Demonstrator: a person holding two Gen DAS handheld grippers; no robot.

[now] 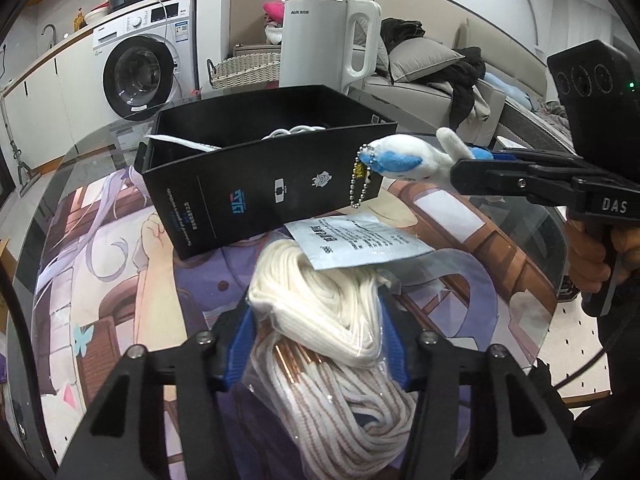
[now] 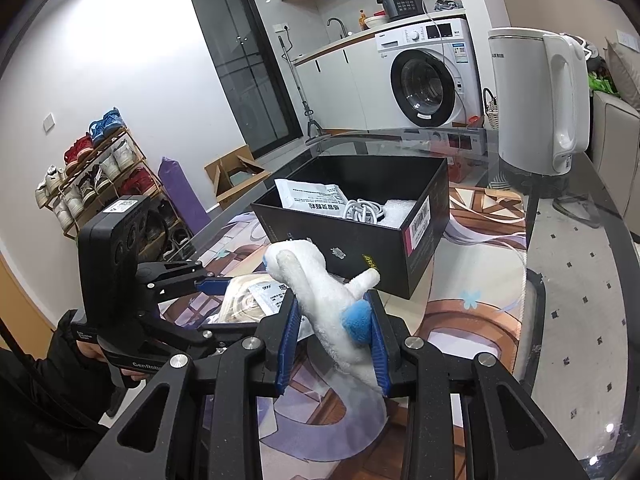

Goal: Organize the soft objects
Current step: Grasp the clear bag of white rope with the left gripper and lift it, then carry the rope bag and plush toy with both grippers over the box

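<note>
Two grippers, both loaded. My left gripper [image 1: 316, 320] has its blue pads closed onto a clear-bagged bundle of cream cord [image 1: 320, 308] lying on the printed table mat [image 1: 120, 280], just in front of the black box [image 1: 264, 184]; jaws narrow, pads pressing the bag from both sides. A flat sachet [image 1: 356, 244] with print rests on top of the bundle's far end. My right gripper [image 2: 332, 340] is clamped tight on a small white-and-blue plush toy [image 2: 320, 292], held in the air just short of the box's near wall, ball chain [image 1: 360, 180] dangling.

Handling, my guess: cord bundle is light, squashy, and the plastic bag is slippery, so it may slide or sag out of a pinch; grab mid-bundle across the thick coil, not the loose bag edge. The sachet could slip off when lifted. Plush is featherlight and compresses; grip on the body is fine, and the chain might snag the box rim.

Box already holds a white cable [image 2: 364, 210] and another printed packet [image 2: 312, 196].

Readable: "AUX" on the white kettle [image 1: 320, 40], "DAS" on the right tool body, "GenRob…" on the left tool, "999" on the sachet. Box print too small.
</note>
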